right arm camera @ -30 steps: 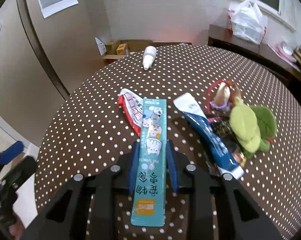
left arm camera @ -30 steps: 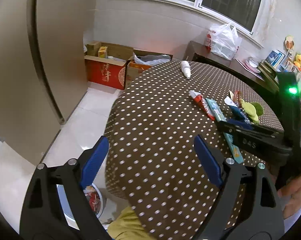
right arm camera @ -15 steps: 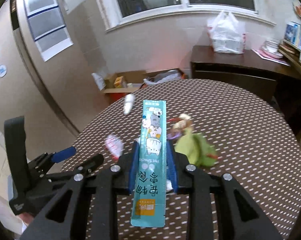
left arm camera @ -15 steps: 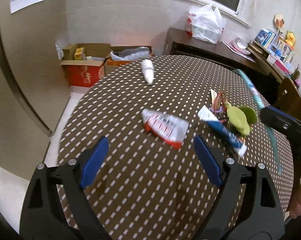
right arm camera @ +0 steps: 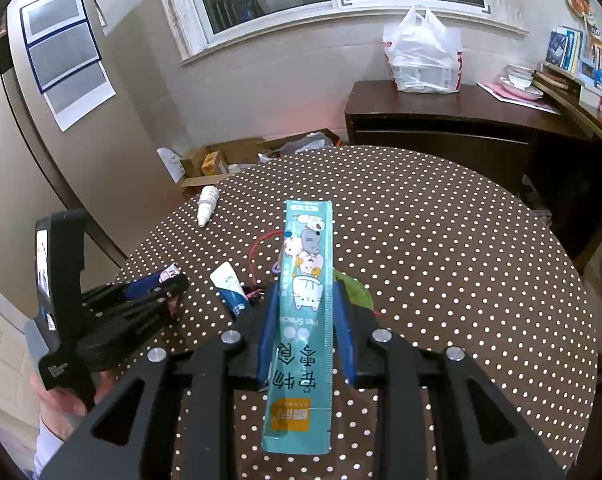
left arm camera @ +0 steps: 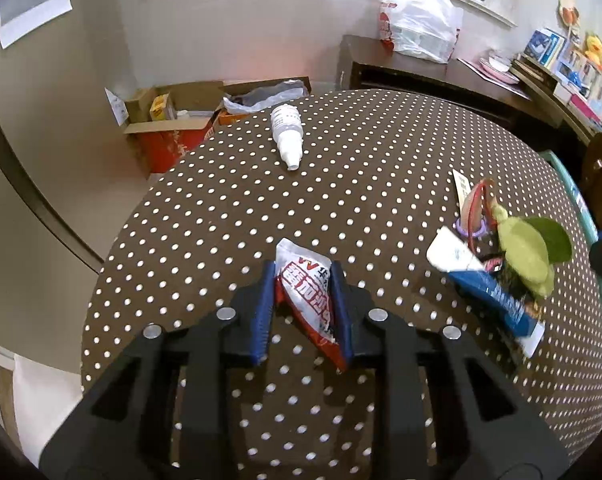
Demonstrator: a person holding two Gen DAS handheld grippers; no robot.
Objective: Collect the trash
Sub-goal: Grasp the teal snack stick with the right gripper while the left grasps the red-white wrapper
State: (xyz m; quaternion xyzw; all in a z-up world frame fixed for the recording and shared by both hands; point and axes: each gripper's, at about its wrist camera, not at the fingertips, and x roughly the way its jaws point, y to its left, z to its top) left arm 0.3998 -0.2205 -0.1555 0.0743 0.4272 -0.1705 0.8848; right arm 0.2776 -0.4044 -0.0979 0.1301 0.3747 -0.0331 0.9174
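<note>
A red and white wrapper [left arm camera: 307,296] lies on the brown dotted table [left arm camera: 381,160]. My left gripper [left arm camera: 302,270] is down on it, jaws closing, with both blue pads against the wrapper's sides. The left gripper [right arm camera: 169,280] also shows at the left of the right wrist view, held by a hand. My right gripper [right arm camera: 307,292] is shut on a long teal pet-snack packet [right arm camera: 307,248] and holds it above the table. A white bottle [left arm camera: 287,132] lies on its side farther back. A blue and white tube [left arm camera: 485,292] lies to the right.
A green plush toy [left arm camera: 529,248] with red cords lies beside the tube. Open cardboard boxes [left arm camera: 169,128] stand on the floor behind the table. A dark sideboard [right arm camera: 441,116] with a white plastic bag [right arm camera: 421,56] runs along the wall under the window.
The left gripper has swung over the table to the red and white wrapper and its wide jaws have closed around it. The right gripper has lifted the teal packet off the table.
</note>
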